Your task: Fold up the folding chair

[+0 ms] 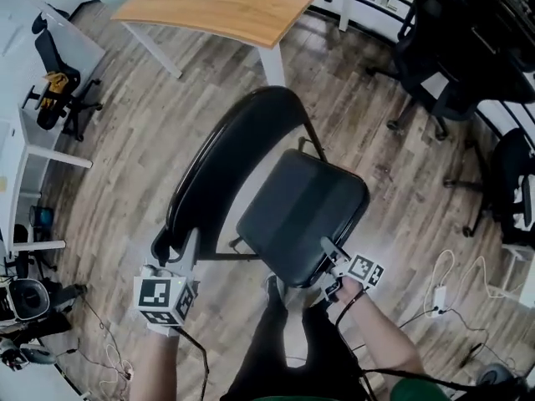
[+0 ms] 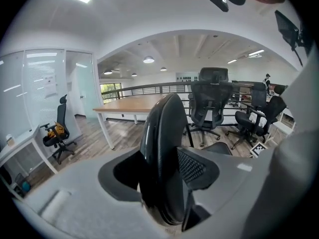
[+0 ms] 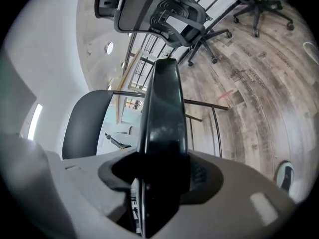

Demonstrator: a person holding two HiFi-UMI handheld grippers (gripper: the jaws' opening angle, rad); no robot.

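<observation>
My left claw (image 2: 162,171) is clamped on the near edge of the backrest (image 1: 221,161) of the folding chair (image 1: 276,186). My right claw (image 3: 159,173) pinches the front lip of its seat (image 1: 303,211), which looks tilted, with the chair just in front of my legs. I judge the fold half done: next the seat must swing flat against the backrest, both grips closing together without slipping. Beneath is a plank floor (image 1: 142,132), with a wooden table (image 1: 226,2) at the far side and office chairs (image 1: 430,65) far right.
</observation>
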